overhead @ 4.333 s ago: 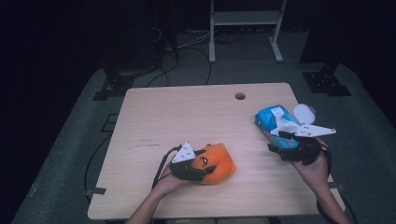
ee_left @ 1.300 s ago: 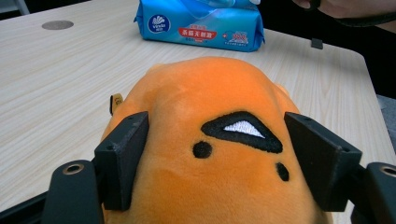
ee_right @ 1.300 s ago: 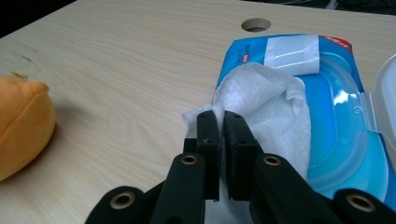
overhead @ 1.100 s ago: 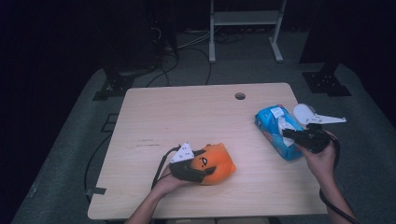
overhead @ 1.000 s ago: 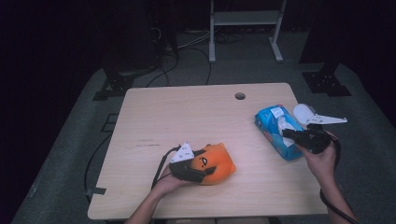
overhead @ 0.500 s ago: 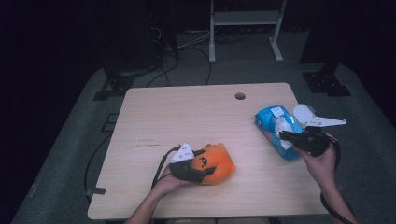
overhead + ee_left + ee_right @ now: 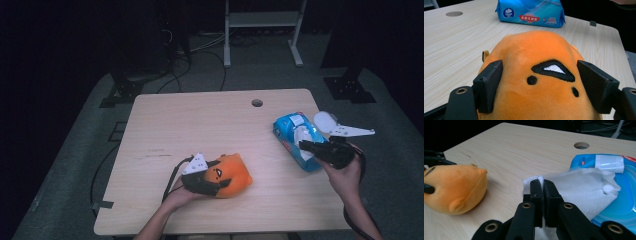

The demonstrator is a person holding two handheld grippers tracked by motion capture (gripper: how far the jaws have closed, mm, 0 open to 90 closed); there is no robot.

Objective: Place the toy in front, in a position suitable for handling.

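Pinching a tissue (image 7: 584, 187) at the blue pack (image 7: 296, 140), the right claw (image 7: 541, 185) is clamped on it, probably to draw it out; the left claw (image 7: 544, 87) clamps the orange plush (image 7: 536, 82), steadying it on the bench (image 7: 200, 120).

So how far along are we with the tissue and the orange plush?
Done: the left claw is shut on the orange plush toy, pinning it to the table. In hand: the right claw pinches a white tissue partly drawn from the blue tissue pack. Left: pulling it free; probably wiping the toy.
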